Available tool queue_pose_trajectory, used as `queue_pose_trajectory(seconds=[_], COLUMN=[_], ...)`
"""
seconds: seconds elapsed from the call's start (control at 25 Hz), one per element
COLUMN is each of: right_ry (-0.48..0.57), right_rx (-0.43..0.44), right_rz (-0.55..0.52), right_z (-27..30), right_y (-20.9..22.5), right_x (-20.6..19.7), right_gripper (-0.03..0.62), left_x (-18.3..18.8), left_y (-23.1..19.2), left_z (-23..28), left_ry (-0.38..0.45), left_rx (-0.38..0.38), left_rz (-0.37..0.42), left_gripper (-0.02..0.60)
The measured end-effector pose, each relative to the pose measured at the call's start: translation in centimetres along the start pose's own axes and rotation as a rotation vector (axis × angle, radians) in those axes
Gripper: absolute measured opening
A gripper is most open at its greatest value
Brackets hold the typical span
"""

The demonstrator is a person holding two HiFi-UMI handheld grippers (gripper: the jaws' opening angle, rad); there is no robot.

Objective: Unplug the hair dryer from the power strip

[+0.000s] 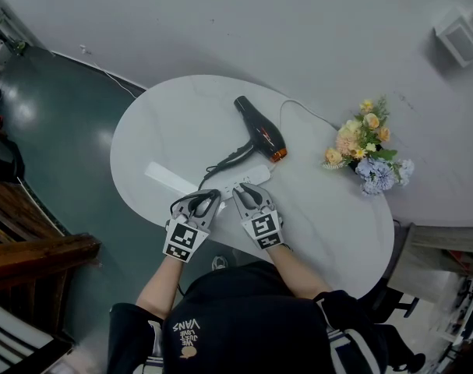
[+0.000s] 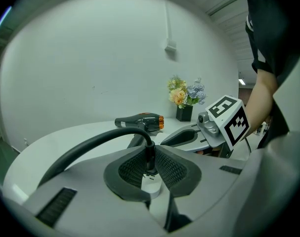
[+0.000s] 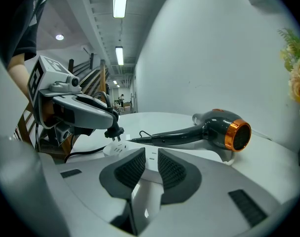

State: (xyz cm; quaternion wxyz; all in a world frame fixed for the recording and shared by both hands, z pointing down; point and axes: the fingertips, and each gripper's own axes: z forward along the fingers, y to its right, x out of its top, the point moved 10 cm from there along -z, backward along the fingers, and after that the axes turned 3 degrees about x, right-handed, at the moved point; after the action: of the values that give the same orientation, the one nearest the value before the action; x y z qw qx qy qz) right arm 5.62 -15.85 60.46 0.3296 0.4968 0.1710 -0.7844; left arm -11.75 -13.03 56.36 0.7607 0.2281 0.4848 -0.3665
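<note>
A black hair dryer point(image 1: 261, 131) with an orange nozzle lies on the white oval table point(image 1: 174, 123). Its black cord point(image 2: 90, 144) runs to a black plug point(image 3: 113, 131). My left gripper point(image 1: 209, 199) is shut on that plug. In the right gripper view the plug's prongs hang bare just above the white power strip point(image 3: 115, 149), out of the socket. My right gripper point(image 1: 246, 191) sits beside the left one, its pads closed on the sides of the strip point(image 1: 253, 175). The left gripper view shows the plug point(image 2: 149, 154) pinched between the pads, with the strip point(image 2: 150, 182) underneath.
A vase of yellow, pink and blue flowers point(image 1: 366, 148) stands at the table's right side. A flat white slab point(image 1: 167, 179) lies left of the strip. The strip's white cable point(image 1: 298, 107) trails off the far edge. Dark wooden furniture point(image 1: 26, 240) stands on the left.
</note>
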Motion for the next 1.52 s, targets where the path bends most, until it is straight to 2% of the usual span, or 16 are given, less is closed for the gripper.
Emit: queue_pose_trajectory(seconds=[0.6, 1.0, 1.52], right_ry=[-0.068, -0.011, 0.106], right_rx=[-0.007, -0.045, -0.118], right_rz=[-0.002, 0.010, 0.048], right_z=[-0.4, -4.0, -10.7], right_y=[-0.4, -2.4, -8.0], right_x=[0.6, 1.5, 3.1], right_gripper=[0.097, 0.097, 0.097], left_x=[0.6, 1.1, 1.1], left_y=[0.7, 1.6, 3.7], left_z=[-2.6, -5.5, -11.9], left_ry=[0.051, 0.101, 0.192], left_rx=[0.015, 0.026, 0.058], left_rz=[0.010, 0.020, 0.001], left_gripper=[0.064, 0.064, 0.064])
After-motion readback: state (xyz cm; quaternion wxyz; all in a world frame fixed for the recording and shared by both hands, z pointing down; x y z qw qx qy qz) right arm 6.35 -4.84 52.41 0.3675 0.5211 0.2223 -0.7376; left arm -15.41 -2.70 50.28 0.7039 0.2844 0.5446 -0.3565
